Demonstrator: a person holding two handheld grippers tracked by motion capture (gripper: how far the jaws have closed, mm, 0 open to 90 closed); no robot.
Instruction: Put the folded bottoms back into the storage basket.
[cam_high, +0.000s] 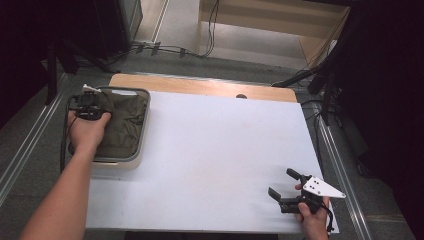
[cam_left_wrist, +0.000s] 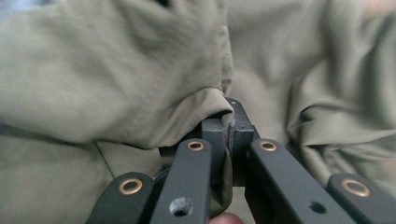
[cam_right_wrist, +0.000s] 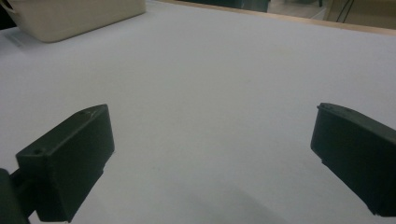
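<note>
The right gripper (cam_high: 286, 183), jaws wide and empty, rests at the near right table edge (cam_high: 210, 230), white surface open ahead. Far left, the left gripper (cam_left_wrist: 227, 122) pinches a fold of olive cloth (cam_high: 125, 122), crumpled lengthwise in the tray (cam_high: 141, 145).

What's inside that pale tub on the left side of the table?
The tub holds a crumpled olive-green cloth. The left tool has pinched a fold of it. The cloth fills the tub, so anything beneath it, and the tub's bottom, is covered.
</note>
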